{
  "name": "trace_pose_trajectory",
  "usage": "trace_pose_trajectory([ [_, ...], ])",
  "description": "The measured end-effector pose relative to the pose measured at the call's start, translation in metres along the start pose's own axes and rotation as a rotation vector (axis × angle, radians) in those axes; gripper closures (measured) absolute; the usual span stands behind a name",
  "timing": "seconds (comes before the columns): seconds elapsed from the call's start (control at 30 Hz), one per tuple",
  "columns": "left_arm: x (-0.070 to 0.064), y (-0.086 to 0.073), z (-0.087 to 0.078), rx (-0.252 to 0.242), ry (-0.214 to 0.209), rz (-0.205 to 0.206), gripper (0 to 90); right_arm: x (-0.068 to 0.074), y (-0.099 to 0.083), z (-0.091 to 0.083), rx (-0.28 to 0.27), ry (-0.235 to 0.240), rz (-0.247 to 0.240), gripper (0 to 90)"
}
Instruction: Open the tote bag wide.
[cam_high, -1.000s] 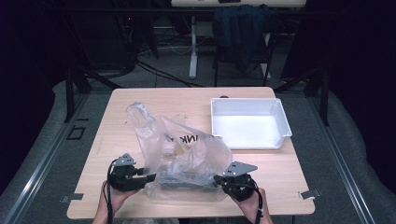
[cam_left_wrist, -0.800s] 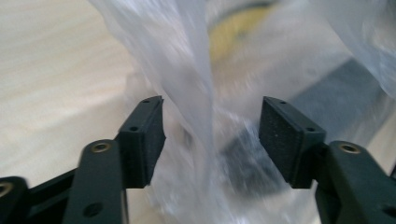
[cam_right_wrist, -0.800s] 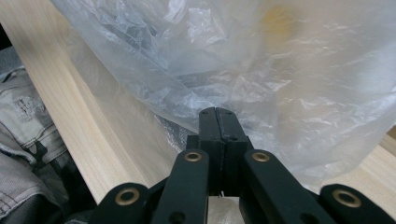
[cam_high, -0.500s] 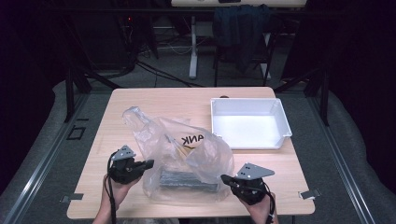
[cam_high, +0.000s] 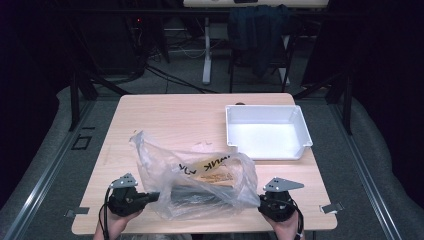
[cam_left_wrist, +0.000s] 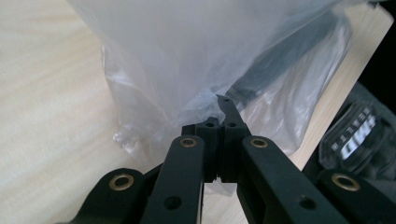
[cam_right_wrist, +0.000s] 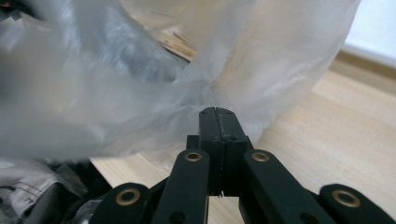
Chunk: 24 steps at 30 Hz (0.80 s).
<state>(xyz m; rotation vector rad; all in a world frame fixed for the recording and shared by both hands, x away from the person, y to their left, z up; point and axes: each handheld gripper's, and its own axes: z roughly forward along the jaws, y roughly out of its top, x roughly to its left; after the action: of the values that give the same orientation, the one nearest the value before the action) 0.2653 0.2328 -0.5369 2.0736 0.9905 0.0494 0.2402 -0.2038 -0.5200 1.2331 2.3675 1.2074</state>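
I hold a clear plastic bag (cam_high: 200, 185) between my two tools at the near edge of the worktop (cam_high: 165, 120). My left tool (cam_high: 150, 198) has its jaws pressed together on a fold of the bag's left side; in the left gripper view the film bunches right at the tips of that tool (cam_left_wrist: 219, 114). My right tool (cam_high: 261, 201) pinches the bag's right side the same way, and in the right gripper view its jaws meet flat with the film gathered just ahead of that tool (cam_right_wrist: 215, 116). The bag rests on the worktop between my hands, puffed up, with a dark long thing (cam_high: 200, 192) lying inside along its near side and a yellowish thing (cam_high: 212, 170) behind it. Black lettering shows on the film. A white tray (cam_high: 302, 131) stands on the far right of the worktop, apart from the bag.
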Motion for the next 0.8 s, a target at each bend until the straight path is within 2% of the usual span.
trace_pose_trajectory([
  [0.03, 0.001, -0.003, 0.003, 0.024, 0.004, 0.005, 89.6, -0.002, -0.002, 0.003, 0.009, 0.008, 0.009, 90.0],
  [0.07, 0.001, -0.004, 0.007, 0.037, 0.006, 0.002, 89.6, -0.004, -0.003, 0.01, 0.044, 0.009, 0.014, 90.0],
  [0.13, 0.0, -0.006, 0.013, 0.063, 0.032, 0.017, 89.6, -0.006, -0.005, 0.019, 0.078, 0.022, 0.026, 90.0],
  [0.2, 0.001, -0.007, 0.02, 0.067, 0.048, 0.015, 89.7, -0.008, -0.004, 0.031, 0.112, 0.003, 0.015, 90.0],
  [0.23, 0.002, -0.005, 0.024, 0.091, 0.089, 0.049, 89.7, -0.008, -0.004, 0.033, 0.121, 0.0, 0.019, 90.0],
  [0.27, 0.001, -0.005, 0.028, 0.074, 0.091, 0.024, 89.7, -0.009, -0.003, 0.039, 0.137, -0.009, 0.017, 90.0],
  [0.3, 0.003, -0.003, 0.029, 0.098, 0.12, 0.063, 89.7, -0.011, -0.003, 0.044, 0.145, -0.014, 0.015, 90.0],
  [0.33, 0.002, -0.001, 0.035, 0.072, 0.125, 0.038, 89.6, -0.012, -0.003, 0.047, 0.153, -0.018, 0.016, 90.0],
  [0.37, 0.008, 0.003, 0.035, 0.122, 0.139, 0.105, 89.6, -0.014, -0.002, 0.053, 0.156, -0.022, 0.014, 90.0],
  [0.4, 0.005, 0.004, 0.041, 0.063, 0.158, 0.046, 89.7, -0.014, 0.0, 0.057, 0.167, -0.025, 0.016, 90.0],
  [0.43, 0.01, 0.007, 0.041, 0.102, 0.172, 0.097, 89.6, -0.014, 0.0, 0.059, 0.166, -0.032, 0.01, 90.0],
  [0.47, 0.009, 0.009, 0.046, 0.057, 0.185, 0.05, 89.6, -0.014, 0.001, 0.061, 0.163, -0.034, 0.007, 90.0],
  [0.5, 0.014, 0.012, 0.046, 0.093, 0.188, 0.09, 89.5, -0.014, 0.003, 0.063, 0.173, -0.034, -0.001, 90.0],
  [0.57, 0.017, 0.014, 0.049, 0.1, 0.18, 0.089, 89.1, -0.013, 0.004, 0.067, 0.177, -0.036, -0.011, 90.0],
  [0.63, 0.015, 0.013, 0.049, 0.092, 0.174, 0.071, 86.4, -0.01, 0.003, 0.067, 0.183, -0.036, -0.028, 90.0],
  [0.67, 0.016, 0.013, 0.047, 0.105, 0.169, 0.085, 84.7, -0.01, 0.003, 0.066, 0.179, -0.026, -0.027, 90.0],
  [0.7, 0.016, 0.012, 0.043, 0.106, 0.16, 0.081, 81.1, -0.009, 0.002, 0.064, 0.185, -0.03, -0.036, 90.0],
  [0.8, 0.014, 0.011, 0.029, 0.074, 0.131, 0.049, 57.4, -0.006, 0.0, 0.058, 0.18, -0.022, -0.038, 90.0],
])
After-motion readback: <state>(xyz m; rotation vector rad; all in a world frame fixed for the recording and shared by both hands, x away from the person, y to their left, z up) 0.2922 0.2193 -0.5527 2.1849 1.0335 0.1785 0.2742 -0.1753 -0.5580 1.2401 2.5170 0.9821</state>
